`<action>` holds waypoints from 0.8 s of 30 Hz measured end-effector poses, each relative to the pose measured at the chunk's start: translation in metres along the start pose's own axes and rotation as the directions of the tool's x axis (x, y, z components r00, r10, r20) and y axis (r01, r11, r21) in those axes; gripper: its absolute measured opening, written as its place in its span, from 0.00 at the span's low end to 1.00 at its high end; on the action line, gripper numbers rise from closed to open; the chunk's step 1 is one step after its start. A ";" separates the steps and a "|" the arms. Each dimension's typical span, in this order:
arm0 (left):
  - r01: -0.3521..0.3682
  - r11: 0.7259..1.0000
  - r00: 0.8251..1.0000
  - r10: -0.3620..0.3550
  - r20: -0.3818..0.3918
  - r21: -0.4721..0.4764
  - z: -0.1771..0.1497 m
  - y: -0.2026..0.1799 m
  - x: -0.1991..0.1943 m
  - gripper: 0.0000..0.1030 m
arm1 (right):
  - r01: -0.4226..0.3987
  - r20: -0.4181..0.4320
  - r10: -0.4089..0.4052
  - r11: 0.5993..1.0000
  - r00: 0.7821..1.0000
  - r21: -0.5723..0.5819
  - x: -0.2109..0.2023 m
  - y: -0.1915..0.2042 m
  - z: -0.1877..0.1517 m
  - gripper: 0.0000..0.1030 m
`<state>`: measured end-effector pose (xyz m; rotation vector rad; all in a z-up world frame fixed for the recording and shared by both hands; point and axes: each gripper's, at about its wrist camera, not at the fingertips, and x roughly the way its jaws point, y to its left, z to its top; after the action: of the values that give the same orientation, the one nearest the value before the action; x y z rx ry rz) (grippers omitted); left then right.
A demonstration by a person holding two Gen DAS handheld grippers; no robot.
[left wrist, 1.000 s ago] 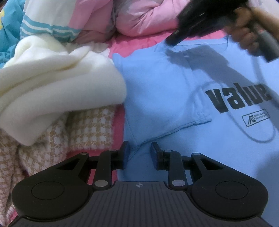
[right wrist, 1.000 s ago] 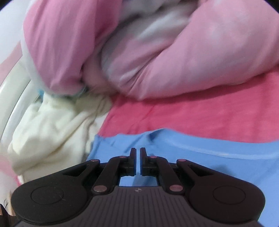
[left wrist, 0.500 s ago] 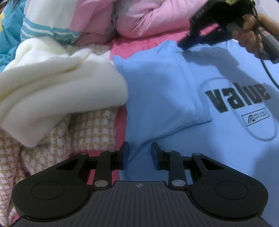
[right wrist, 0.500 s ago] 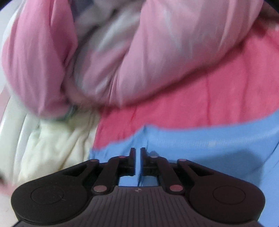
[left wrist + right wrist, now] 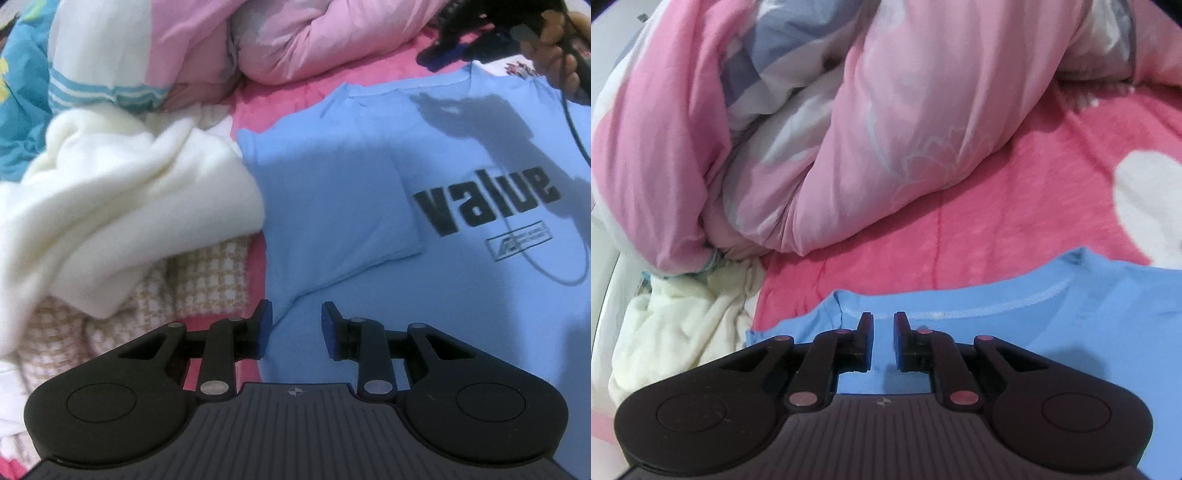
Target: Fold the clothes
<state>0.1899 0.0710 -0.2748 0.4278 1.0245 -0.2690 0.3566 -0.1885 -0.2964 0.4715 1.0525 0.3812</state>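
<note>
Across the lower frame, the light-blue cotton T-shirt [image 5: 332, 192] lies sleeve-folded; left gripper [image 5: 295, 326] and right gripper [image 5: 882, 341] gape slightly, empty, so a shallow pinch risks undoing it.

A light blue T-shirt [image 5: 332, 192] lay flat on the pink bed sheet [image 5: 284, 92], front up, with "value" printed in black across the chest and its near sleeve folded in over the body. The left claw [image 5: 295, 325] hung above the shirt's edge, jaws apart with nothing between them. Beside the shirt sat a cream fleece [image 5: 122, 206] over a beige checked garment [image 5: 207, 280]. At the collar, a hand [image 5: 557, 51] held the right claw [image 5: 432, 57], blurred.
</note>
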 end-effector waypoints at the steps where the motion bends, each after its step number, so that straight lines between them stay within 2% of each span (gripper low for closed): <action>1: -0.009 1.000 1.000 0.009 -0.003 -0.002 0.002 -0.003 -0.006 0.29 | -0.001 -0.004 0.001 1.000 1.000 -0.003 -0.005 -0.002 0.001 0.12; 6: -0.010 0.999 1.000 0.010 -0.011 -0.039 0.016 -0.022 -0.030 0.32 | 0.009 -0.022 -0.010 1.000 1.000 -0.020 -0.037 -0.014 -0.003 0.12; 18: 0.120 0.993 0.993 -0.119 0.024 -0.020 0.076 -0.120 -0.045 0.32 | 0.118 -0.075 -0.126 0.988 0.989 -0.101 -0.094 -0.054 -0.008 0.12; 21: 0.162 0.987 0.986 -0.163 0.028 0.017 0.091 -0.147 -0.039 0.32 | 0.177 -0.091 -0.188 0.977 0.978 -0.122 -0.105 -0.065 -0.006 0.12; 24: 0.193 0.979 0.980 -0.196 0.041 0.062 0.102 -0.173 -0.037 0.32 | 0.256 -0.127 -0.276 0.954 0.953 -0.155 -0.113 -0.076 -0.003 0.13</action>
<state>0.1790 -0.1286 -0.2345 0.3724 1.0158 -0.4830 0.3089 -0.3092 -0.2560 0.1749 1.2075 0.2476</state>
